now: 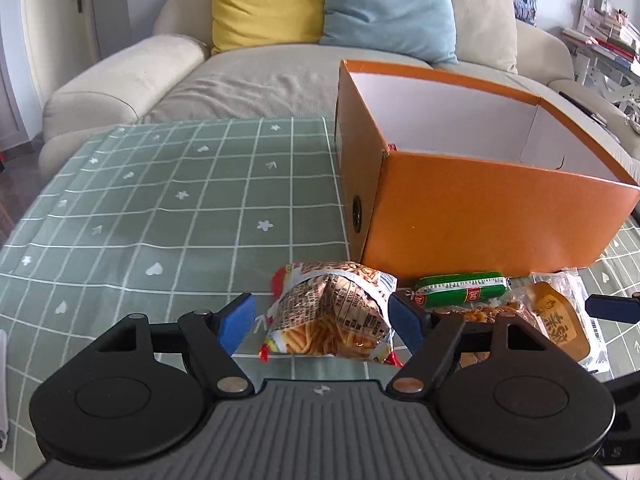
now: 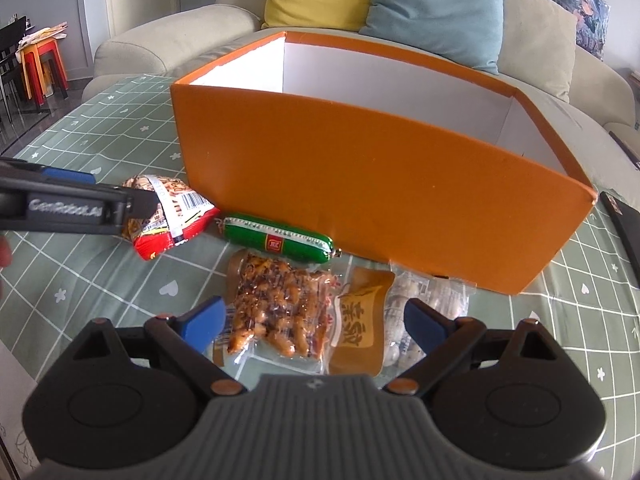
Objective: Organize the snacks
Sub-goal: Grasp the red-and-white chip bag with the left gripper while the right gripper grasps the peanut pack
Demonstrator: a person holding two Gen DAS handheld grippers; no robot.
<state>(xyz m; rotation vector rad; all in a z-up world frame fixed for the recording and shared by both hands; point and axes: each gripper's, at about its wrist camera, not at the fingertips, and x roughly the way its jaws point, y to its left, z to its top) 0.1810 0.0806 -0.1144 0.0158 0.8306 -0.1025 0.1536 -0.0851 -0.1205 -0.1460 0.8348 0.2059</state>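
An open orange box with a white inside stands on the green checked tablecloth; it also shows in the right wrist view. In front of it lie a noodle snack bag, a green sausage, a clear pack of glazed meat, a brown sachet and a clear pack of pale pieces. My left gripper is open, its pads on either side of the noodle bag. My right gripper is open around the meat pack and sachet.
A beige sofa with yellow and blue cushions stands behind the table. Red and orange stools stand at far left. A dark flat object lies at the table's right edge. A shelf with books is at the right.
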